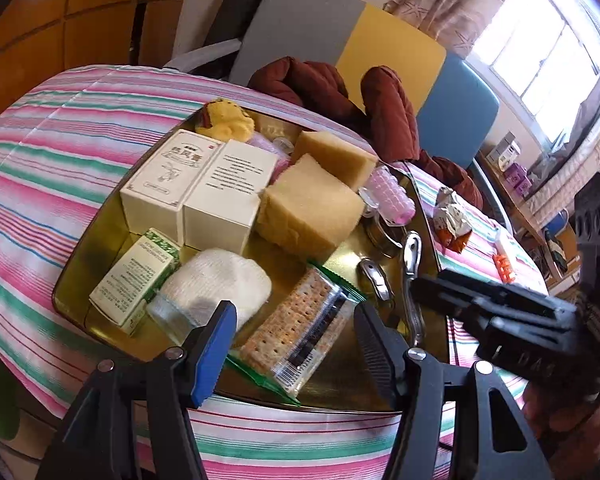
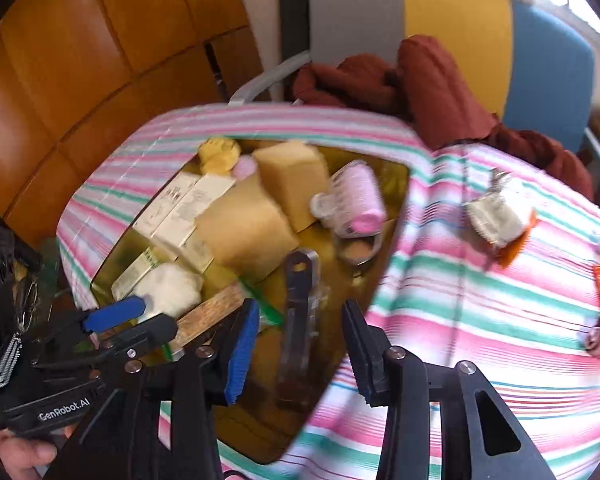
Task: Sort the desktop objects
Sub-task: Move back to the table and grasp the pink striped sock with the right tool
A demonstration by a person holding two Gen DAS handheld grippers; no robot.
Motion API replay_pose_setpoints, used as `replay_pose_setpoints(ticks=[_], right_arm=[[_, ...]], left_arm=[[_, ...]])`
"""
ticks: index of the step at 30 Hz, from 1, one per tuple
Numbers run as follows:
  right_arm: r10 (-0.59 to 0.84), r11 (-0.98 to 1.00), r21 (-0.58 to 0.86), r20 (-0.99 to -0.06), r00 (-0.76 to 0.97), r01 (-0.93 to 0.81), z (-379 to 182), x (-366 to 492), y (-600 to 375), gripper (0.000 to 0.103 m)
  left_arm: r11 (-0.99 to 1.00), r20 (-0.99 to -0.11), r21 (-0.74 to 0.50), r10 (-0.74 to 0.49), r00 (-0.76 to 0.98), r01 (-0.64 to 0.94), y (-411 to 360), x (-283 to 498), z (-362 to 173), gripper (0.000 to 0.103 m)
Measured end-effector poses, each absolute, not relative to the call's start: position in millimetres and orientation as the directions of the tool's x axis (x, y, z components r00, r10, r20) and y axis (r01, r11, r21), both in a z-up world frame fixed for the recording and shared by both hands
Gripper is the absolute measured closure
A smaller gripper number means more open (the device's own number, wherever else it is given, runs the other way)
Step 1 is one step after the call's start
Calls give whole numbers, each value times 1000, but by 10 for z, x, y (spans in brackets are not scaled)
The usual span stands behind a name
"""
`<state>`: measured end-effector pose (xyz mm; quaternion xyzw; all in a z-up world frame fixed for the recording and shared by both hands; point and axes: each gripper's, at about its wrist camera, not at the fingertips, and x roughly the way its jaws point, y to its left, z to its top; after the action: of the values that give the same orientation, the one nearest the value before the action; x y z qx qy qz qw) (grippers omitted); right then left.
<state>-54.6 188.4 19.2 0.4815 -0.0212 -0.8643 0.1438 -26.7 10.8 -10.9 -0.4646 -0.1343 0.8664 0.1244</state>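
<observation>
The table is covered by a cloth striped in pink, green, white and thin blue lines [image 1: 40,152], on which a shiny gold metal tray [image 1: 100,220] is set. Two tan foam sponge blocks [image 1: 308,208], two cream cardboard boxes [image 1: 196,188], a green-and-white carton [image 1: 136,276] and a white knitted roll [image 1: 220,284] are seen in it. A green-edged clear cracker packet [image 1: 296,336] and a pink ribbed roller [image 1: 392,196] are also shown.

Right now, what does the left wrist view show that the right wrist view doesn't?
Left wrist only: window, shelf boxes, readable print on the white boxes, sharp cracker pack. Right wrist only: the metal tool between the right claw fingers, untouched, and the hand holding the left claw. Both: gold tray, sponges, striped cloth.
</observation>
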Motion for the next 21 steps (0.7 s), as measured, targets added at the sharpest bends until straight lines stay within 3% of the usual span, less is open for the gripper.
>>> replay_pose_setpoints(ticks=[4,6,9,17,21], right_arm=[[-402,-911,290,-786,-469,293,205,-487,1819,58],[-396,-914,275,-764,-510,299,285,-401,1866,57],[-319,-945,209,-752,-576,251,392,-279,2106,47],[-120,-992,127,-807,-578,30,278,-105,3090,38],[-22,-995,68,-851,-525,-69,146,-13,3599,23]], left_arm=[[-930,-766,-362,336,-548,-64,60,-277,-82,41],[-931,-764,-359,336,-550,-71,92,-286,-64,41],[-930,-765,-352,348,-543,-100,219,-292,-53,41],[-914,-773,-335,406,-487,-230,764,-251,-27,41],[-894,-772,-322,438,-461,-311,1040,-204,54,38]])
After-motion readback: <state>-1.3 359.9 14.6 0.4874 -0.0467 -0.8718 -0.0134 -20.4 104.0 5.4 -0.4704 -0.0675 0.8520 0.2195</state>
